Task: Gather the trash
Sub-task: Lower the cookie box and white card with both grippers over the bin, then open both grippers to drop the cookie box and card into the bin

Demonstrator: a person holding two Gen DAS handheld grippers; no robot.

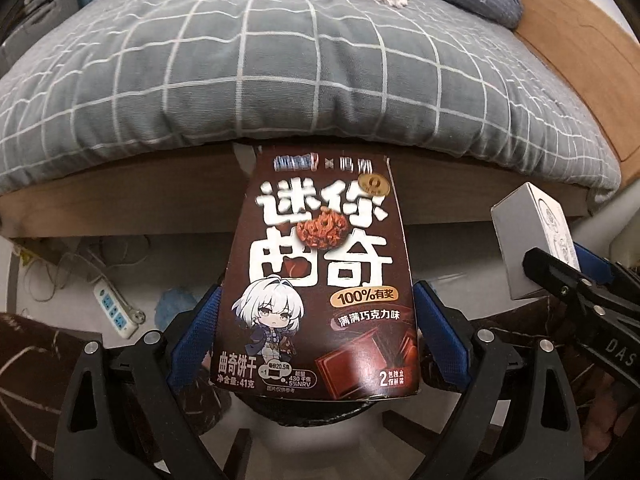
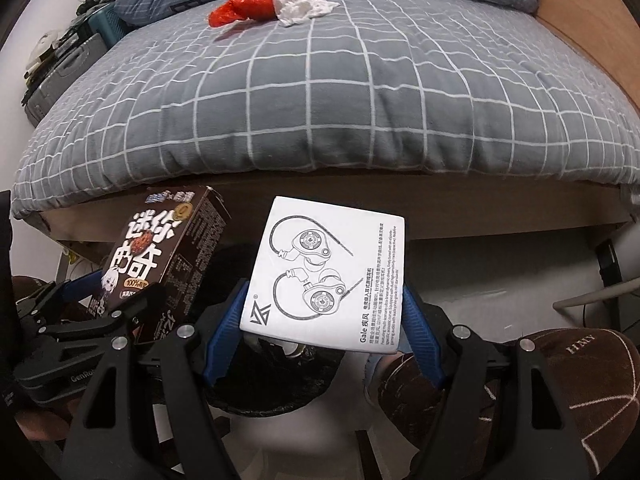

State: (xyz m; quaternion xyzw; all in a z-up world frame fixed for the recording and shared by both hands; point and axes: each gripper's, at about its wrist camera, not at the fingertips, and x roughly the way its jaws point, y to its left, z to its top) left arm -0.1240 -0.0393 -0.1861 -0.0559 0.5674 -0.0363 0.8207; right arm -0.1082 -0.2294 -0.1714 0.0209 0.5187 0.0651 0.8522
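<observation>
Left gripper [image 1: 316,336] clamps a dark brown cardboard cookie box [image 1: 320,272] with white lettering; right gripper [image 2: 324,320] clamps a flat white earphone box [image 2: 326,270], both above a black-lined bin [image 2: 276,392].

left gripper [image 1: 318,340]: black angular linkage arms, silver round screws, ribbed blue pads inside fingers | right gripper [image 2: 324,332]: same black arms, silver screws, blue pads | below tongs: brown slippers [image 2: 540,392], white stitch lines, "HRLY" lettering
</observation>
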